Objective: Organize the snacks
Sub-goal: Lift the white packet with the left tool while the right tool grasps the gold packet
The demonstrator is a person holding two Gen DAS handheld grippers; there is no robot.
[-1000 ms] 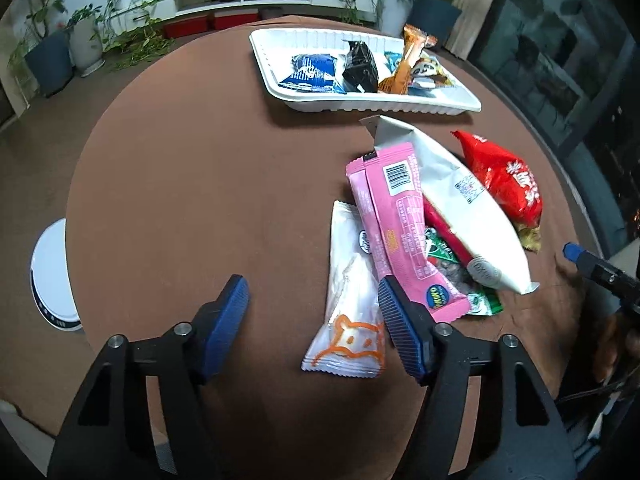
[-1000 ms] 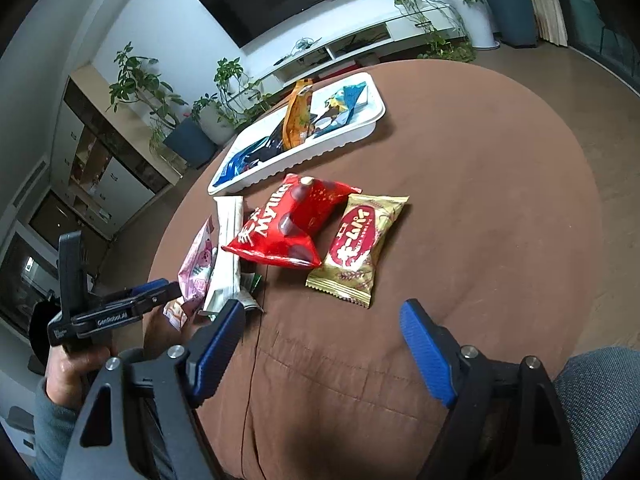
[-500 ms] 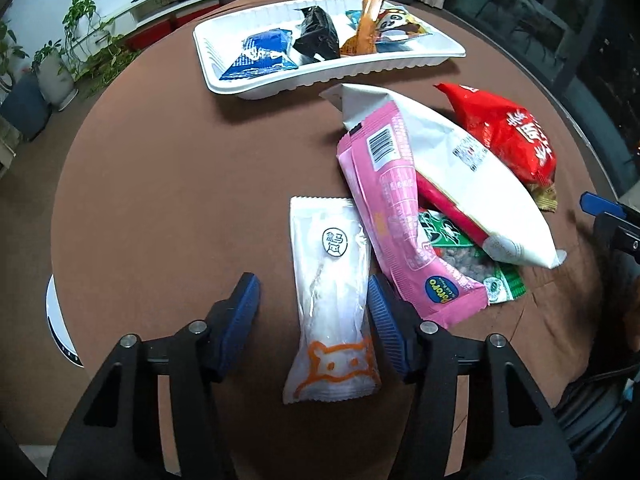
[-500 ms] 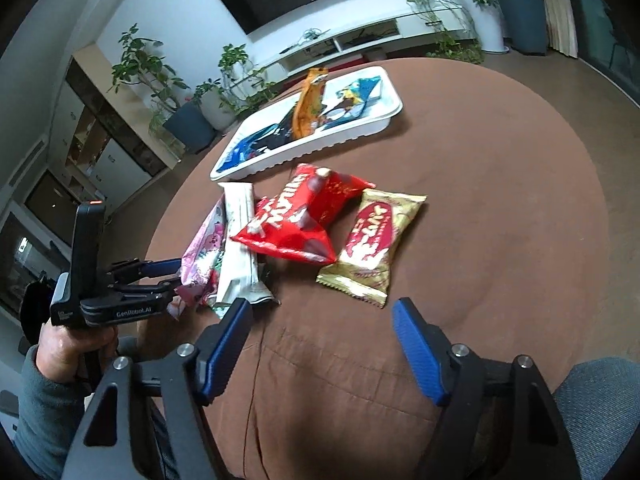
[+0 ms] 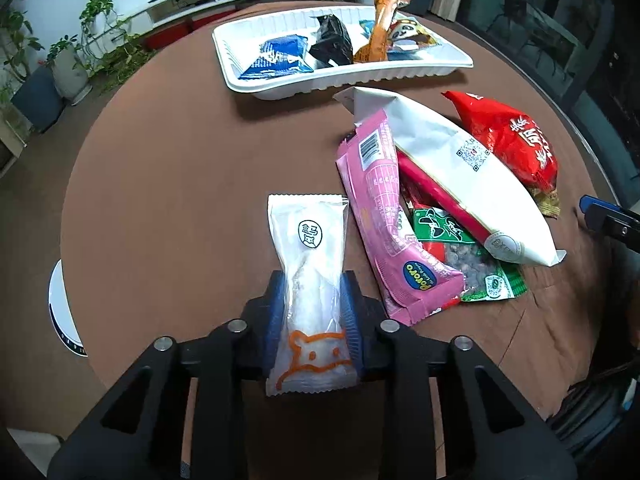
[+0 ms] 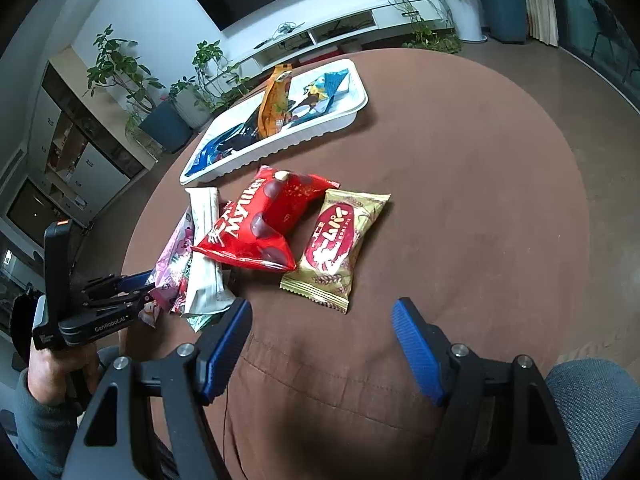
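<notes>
Brown cloth covers the round surface (image 5: 168, 184), with a white tray (image 5: 344, 74) of snacks at upper centre of the left wrist view. Low centre, the left gripper (image 5: 312, 312) has its jaws closing on a clear packet (image 5: 310, 264); right of it lies a snack pile (image 5: 436, 200). Right gripper (image 6: 322, 354) jaws stand apart, empty, below a gold packet (image 6: 334, 242).

On the round brown-clothed table (image 5: 168, 168), the white ribbed plastic tray (image 5: 340, 74) sits at the far side, with several wrapped snacks in it. Nearer lies a heap: the long white paper-like bag (image 5: 452, 168) rests on the pink barcode-printed packet (image 5: 380, 216), with the green nut packet (image 5: 472, 268) underneath and the red foil bag (image 5: 508, 140) to their right. Left of the heap, just beside the pink packet, lies the clear bear-printed wrapper (image 5: 312, 280).
</notes>
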